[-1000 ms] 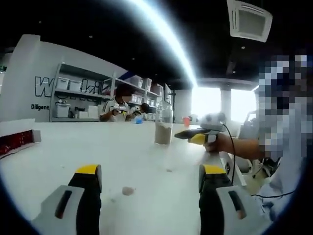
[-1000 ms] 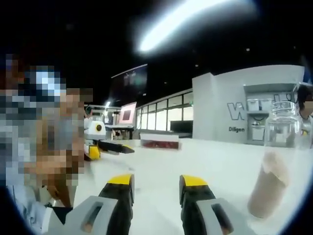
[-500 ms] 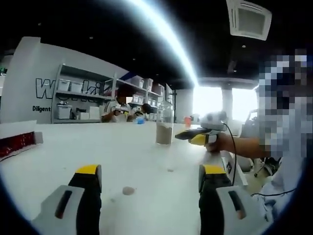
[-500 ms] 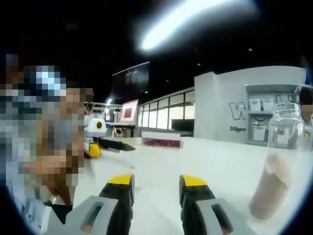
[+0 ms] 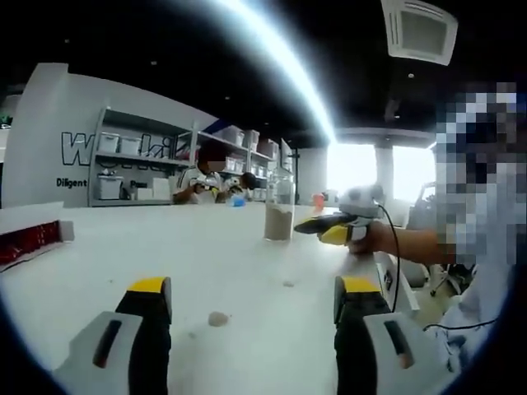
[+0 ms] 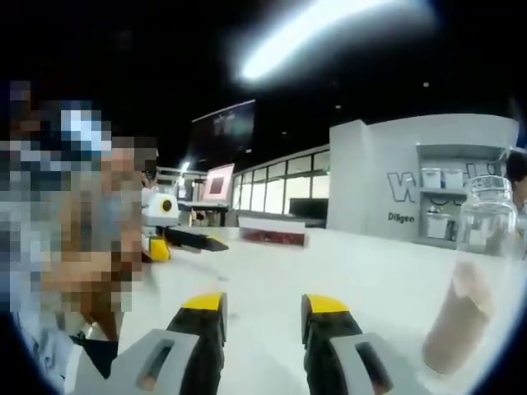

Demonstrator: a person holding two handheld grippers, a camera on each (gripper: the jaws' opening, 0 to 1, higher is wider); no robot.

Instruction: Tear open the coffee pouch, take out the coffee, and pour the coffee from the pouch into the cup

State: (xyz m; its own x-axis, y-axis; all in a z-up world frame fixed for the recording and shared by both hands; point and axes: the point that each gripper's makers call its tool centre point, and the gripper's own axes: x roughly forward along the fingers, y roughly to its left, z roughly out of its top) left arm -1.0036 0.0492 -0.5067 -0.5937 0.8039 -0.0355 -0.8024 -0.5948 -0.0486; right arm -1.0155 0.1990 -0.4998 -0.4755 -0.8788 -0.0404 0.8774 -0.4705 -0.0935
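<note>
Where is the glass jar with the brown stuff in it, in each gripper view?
Left gripper view: the glass jar stands far across the white table, above centre, just left of the right gripper.
Right gripper view: the jar stands at the right edge, close.
Shared landmark: the red box.

Red box (image 5: pixel 25 240) cut off, left edge

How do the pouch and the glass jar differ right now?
The pouch is opaque tan-pink paper with a ragged top; the jar is clear glass with a rimmed neck. The pouch stands nearer the right tool and leans; the jar sits behind it, upright and taller. Both stand on the white table, untouched.
</note>
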